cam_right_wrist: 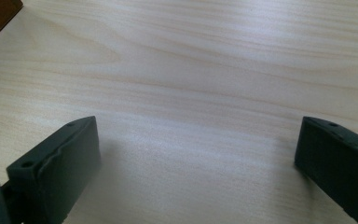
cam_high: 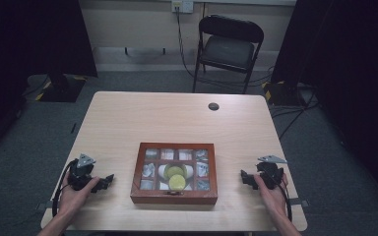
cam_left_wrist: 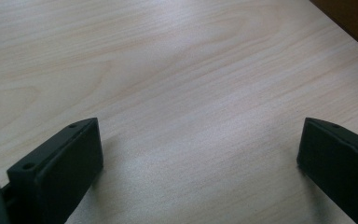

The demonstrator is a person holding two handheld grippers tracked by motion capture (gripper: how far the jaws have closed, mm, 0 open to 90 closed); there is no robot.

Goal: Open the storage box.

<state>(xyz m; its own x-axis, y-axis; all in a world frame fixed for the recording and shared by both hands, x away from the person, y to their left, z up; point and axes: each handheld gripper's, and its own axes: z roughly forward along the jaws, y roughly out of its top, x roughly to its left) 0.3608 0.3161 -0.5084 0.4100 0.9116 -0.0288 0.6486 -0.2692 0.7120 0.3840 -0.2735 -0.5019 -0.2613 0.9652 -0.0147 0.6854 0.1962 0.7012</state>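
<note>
We see the box (cam_high: 173, 173) at lower centre of the high view, on the table (cam_high: 128, 118), between the two claws and well apart from both: left gripper (cam_high: 109, 179) sits lower left w/ tips pointing right toward the box, right gripper (cam_high: 243, 175) lower right w/ tips pointing left toward it. Both stand wide w/ nothing but bare wood between the jaws; a brown box corner (cam_left_wrist: 354, 21) shows upper right in the left gripper view, upper left in the right gripper view. Both hands (cam_high: 74, 196) rest low on the table near its front edge, forearms coming in from the bottom corners.
</note>
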